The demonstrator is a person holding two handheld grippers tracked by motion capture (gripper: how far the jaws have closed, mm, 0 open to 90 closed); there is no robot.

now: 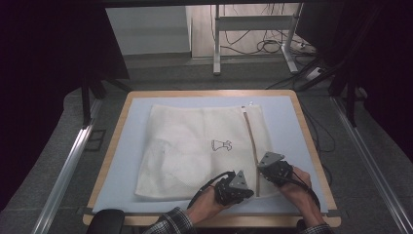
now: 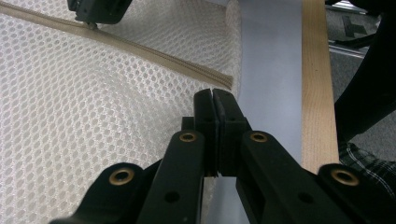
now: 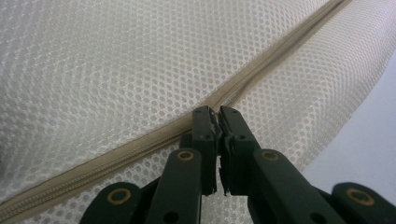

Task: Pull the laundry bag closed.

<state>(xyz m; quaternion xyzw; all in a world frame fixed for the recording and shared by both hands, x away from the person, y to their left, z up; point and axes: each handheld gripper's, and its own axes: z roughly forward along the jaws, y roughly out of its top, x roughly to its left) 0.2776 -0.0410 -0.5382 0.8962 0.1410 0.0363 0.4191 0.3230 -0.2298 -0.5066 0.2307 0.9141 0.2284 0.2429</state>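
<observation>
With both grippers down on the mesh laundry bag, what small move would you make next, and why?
Probably draw the right gripper along the zipper toward the far end. Its jaws look shut on the zipper's slider, while the left gripper, shut on the mesh laundry bag at the zipper's near end, anchors it.

Dim high view, dark vignetted corners, soft close-ups

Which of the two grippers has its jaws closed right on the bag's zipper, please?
The right gripper: its shut jaws sit on the beige zipper. The left gripper is shut too, but at the mesh bag's edge, beside the zipper's end.
</observation>
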